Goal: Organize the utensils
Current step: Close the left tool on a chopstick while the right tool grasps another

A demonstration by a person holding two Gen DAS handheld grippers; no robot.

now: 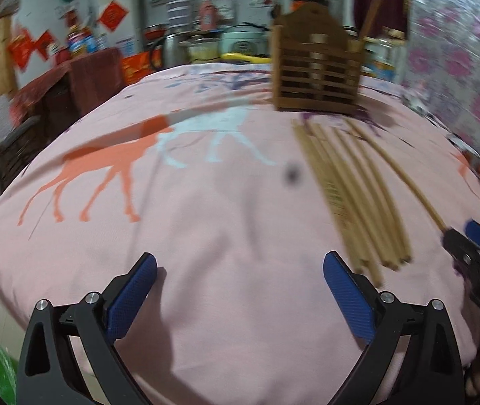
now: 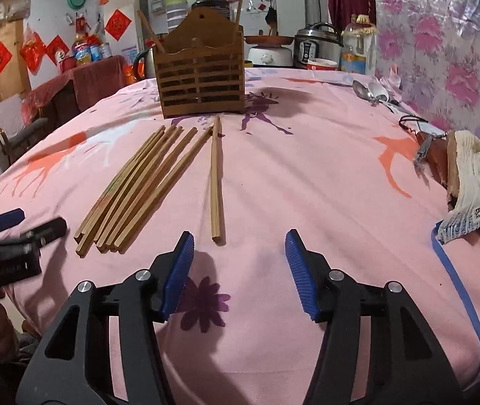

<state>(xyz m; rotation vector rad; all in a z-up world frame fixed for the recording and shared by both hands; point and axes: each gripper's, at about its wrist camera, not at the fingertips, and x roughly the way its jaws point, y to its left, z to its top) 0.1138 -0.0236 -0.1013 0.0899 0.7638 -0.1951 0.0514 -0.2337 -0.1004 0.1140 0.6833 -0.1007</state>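
Note:
A brown slatted wooden utensil holder (image 2: 201, 77) stands at the far side of the pink tablecloth, with two chopsticks standing in it; it also shows in the left wrist view (image 1: 317, 74). Several wooden chopsticks (image 2: 132, 185) lie in a bundle before it, also seen in the left wrist view (image 1: 351, 195). A separate pair of chopsticks (image 2: 215, 179) lies just right of the bundle. My right gripper (image 2: 240, 270) is open and empty, just short of the pair's near end. My left gripper (image 1: 240, 290) is open and empty, left of the bundle.
Metal spoons (image 2: 373, 92) lie at the far right. A knitted cloth over a brown block (image 2: 472, 175), a small metal tool (image 2: 422, 150) and a blue strap (image 2: 459, 280) sit at the right edge. Pots, bottles and a rice cooker (image 2: 317, 49) stand behind the table.

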